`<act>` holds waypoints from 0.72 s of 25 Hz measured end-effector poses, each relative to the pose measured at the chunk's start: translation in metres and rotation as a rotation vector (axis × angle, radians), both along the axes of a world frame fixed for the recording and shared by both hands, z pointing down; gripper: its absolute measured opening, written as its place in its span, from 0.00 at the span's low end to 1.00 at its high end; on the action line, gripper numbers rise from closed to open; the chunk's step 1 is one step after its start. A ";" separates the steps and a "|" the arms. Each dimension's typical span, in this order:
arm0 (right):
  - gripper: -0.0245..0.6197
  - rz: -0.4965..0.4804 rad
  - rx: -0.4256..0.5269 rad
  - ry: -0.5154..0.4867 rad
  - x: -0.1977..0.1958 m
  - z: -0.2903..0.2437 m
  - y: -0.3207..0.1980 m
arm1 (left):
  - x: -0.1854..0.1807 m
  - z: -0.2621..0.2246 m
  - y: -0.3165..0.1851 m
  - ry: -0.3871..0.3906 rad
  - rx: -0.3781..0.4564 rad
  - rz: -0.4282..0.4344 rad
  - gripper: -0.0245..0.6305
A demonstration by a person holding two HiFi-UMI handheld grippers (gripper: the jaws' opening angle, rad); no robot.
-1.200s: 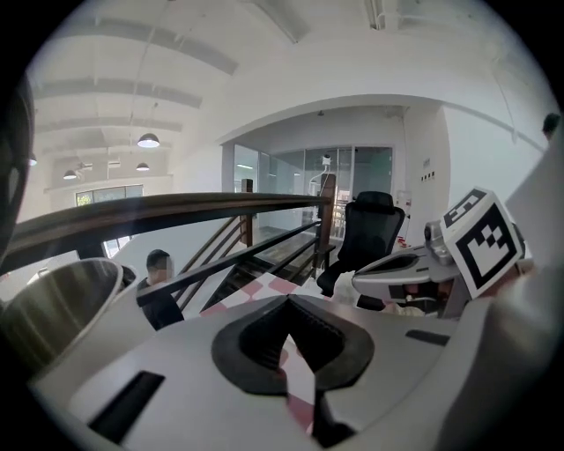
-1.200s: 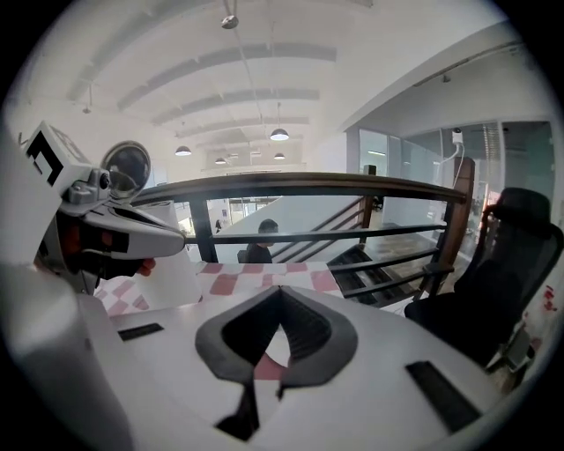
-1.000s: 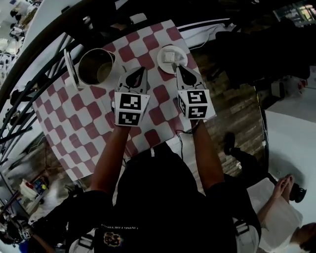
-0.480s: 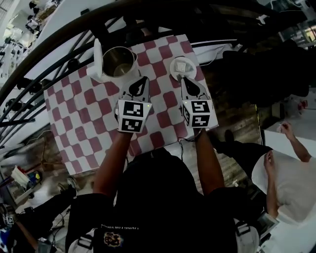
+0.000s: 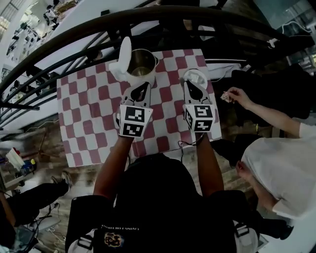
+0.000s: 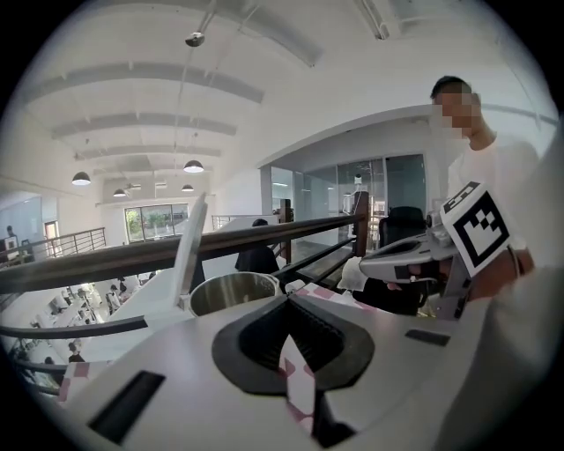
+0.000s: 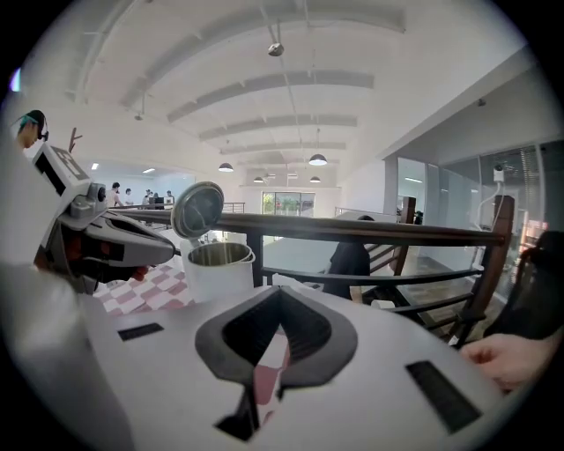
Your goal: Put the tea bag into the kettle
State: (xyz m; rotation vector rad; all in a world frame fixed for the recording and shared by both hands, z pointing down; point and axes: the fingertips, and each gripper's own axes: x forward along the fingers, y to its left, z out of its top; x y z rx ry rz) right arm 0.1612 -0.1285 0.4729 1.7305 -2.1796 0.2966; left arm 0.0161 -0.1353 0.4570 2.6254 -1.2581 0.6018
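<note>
Looking down, I see the open kettle (image 5: 142, 62) just ahead of my left claw (image 5: 142, 85) and a white saucer (image 5: 200, 75) at my right claw's (image 5: 190, 83) tip; the tea bag I cannot make out. In the left gripper view my jaws are closed on nothing, with the kettle ahead-left. In the right gripper view they are likewise closed and empty, the kettle off to the left.

An open office hall, and I'm up on its mezzanine

My worktop (image 5: 84, 108), spread with a red-and-white checked cloth, stands right against a dark railing (image 7: 370, 231), and past it people (image 5: 49, 12) are busy on a lower floor. White ceiling ribs (image 7: 264, 84) arch overhead with pendant lamps (image 6: 194, 166) hung from them. To one side are glass-walled rooms (image 6: 388, 185) and a dark office chair (image 6: 405, 225).
</note>
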 end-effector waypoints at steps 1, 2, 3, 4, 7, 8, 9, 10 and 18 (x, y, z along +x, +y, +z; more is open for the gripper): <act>0.06 -0.011 0.008 0.001 -0.005 -0.004 -0.002 | -0.005 -0.001 0.000 0.001 0.003 -0.011 0.04; 0.06 -0.021 0.014 0.002 -0.010 -0.007 -0.003 | -0.010 -0.002 0.001 0.001 0.005 -0.020 0.04; 0.06 -0.030 0.020 0.004 -0.014 -0.009 -0.004 | -0.014 -0.003 0.003 0.002 0.006 -0.027 0.04; 0.06 -0.039 0.025 0.004 -0.019 -0.012 -0.005 | -0.019 -0.003 0.004 0.002 0.007 -0.036 0.04; 0.06 -0.069 0.039 0.010 -0.032 -0.020 -0.009 | -0.033 -0.006 0.005 0.005 0.013 -0.065 0.04; 0.06 -0.079 0.043 0.012 -0.037 -0.022 -0.011 | -0.037 -0.007 0.005 0.008 0.015 -0.075 0.04; 0.06 -0.089 0.047 0.013 -0.041 -0.025 -0.012 | -0.042 -0.009 0.005 0.010 0.018 -0.084 0.04; 0.06 -0.098 0.052 0.015 -0.046 -0.027 -0.014 | -0.047 -0.010 0.005 0.011 0.020 -0.095 0.04; 0.06 -0.182 0.091 0.019 -0.085 -0.044 -0.027 | -0.094 -0.021 0.007 0.012 0.050 -0.195 0.04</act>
